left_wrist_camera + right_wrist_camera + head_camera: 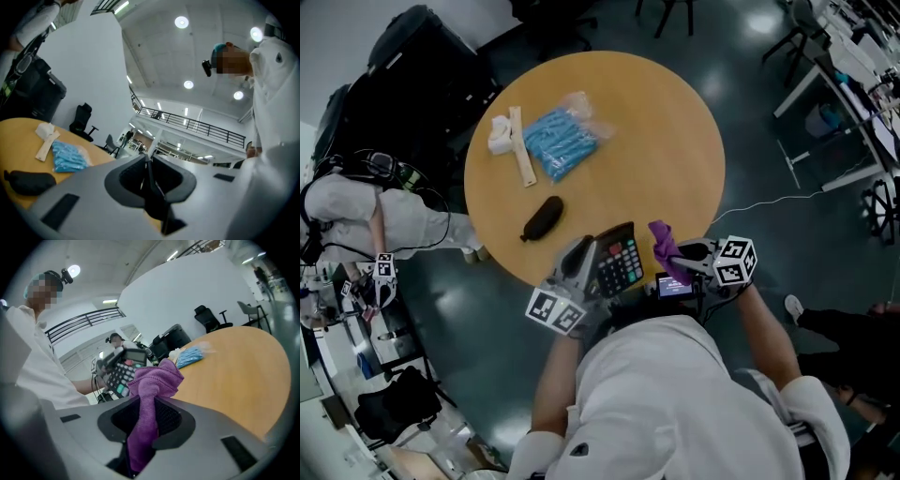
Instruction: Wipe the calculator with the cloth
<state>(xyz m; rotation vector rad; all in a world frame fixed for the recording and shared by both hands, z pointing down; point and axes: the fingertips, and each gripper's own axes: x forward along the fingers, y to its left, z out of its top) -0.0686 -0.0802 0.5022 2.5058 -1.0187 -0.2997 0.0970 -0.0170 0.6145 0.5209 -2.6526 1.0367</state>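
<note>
In the head view, the left gripper (584,264) sits at lower centre, its jaws closed on the left edge of the calculator (619,264). The calculator is held keys-up over the near rim of the round table (656,122). In the left gripper view, the jaws (147,161) stand a narrow gap apart, with a thin dark edge (154,192) pinched between them – the calculator seen side-on.

Just right of it, the right gripper (682,261) has the purple cloth (666,246) in its jaws. In the right gripper view the cloth (154,380) runs down through the partly closed jaws (149,404) and bunches above them – the calculator (121,373) is tilted just behind it at left centre.

Further up the table lie a blue packet (562,141) and a black pouch (542,217), well apart from both grippers.
</note>
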